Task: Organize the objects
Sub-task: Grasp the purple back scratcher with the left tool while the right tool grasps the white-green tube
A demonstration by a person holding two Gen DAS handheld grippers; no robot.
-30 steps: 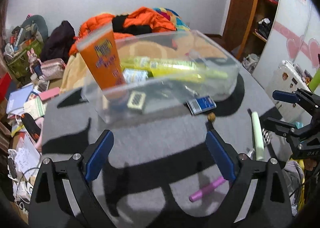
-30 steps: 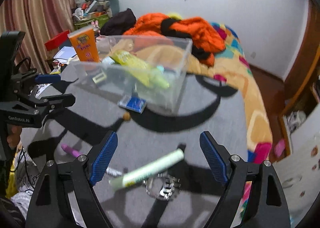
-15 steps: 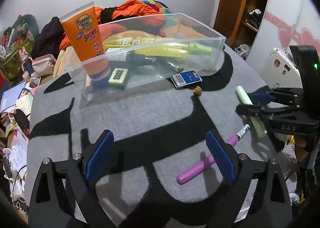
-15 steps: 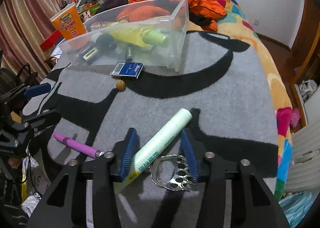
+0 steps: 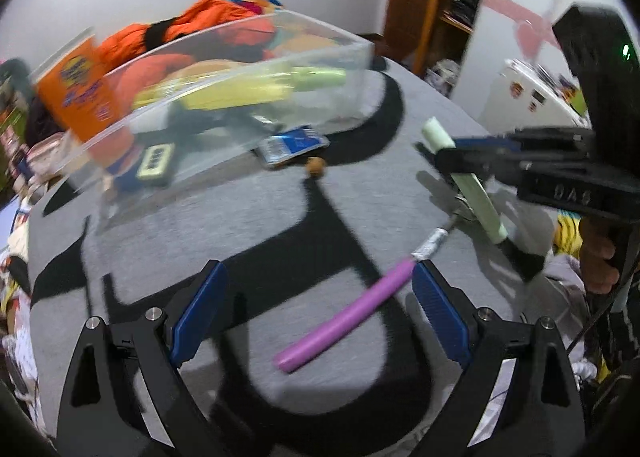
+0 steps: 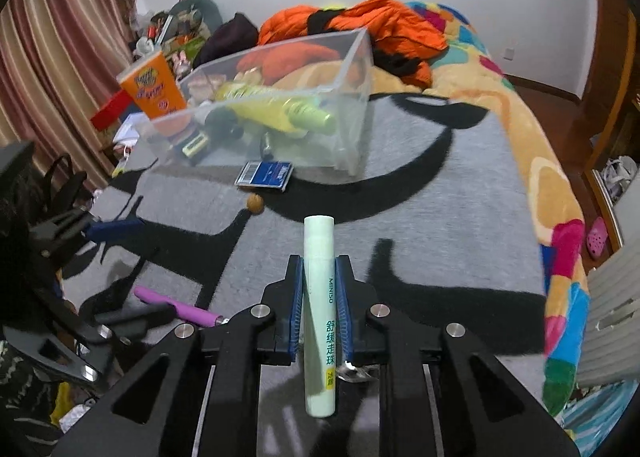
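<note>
My right gripper (image 6: 319, 263) is closing, and its blue pads press on a pale green tube (image 6: 319, 297) that stands between them, lined up with the fingers. The left wrist view shows the same tube (image 5: 476, 193) held just above the grey rug. My left gripper (image 5: 318, 273) is open and low over a purple pen (image 5: 348, 321), which lies slanted between its fingers near the right pad. Beyond both stands a clear plastic bin (image 6: 352, 97) holding an orange sunscreen tube (image 6: 154, 89), a yellow-green bottle (image 6: 280, 109) and smaller items.
A blue card pack (image 6: 266, 175) and a small brown ball (image 6: 255, 203) lie on the rug in front of the bin. A metal bottle opener (image 6: 352, 369) lies under the right gripper. An orange jacket and bedding lie behind, clutter at the left.
The right jaws came together from wide open onto the green tube, which now lines up with the fingers. The left gripper moved down and across until the purple pen lay between its fingers.
</note>
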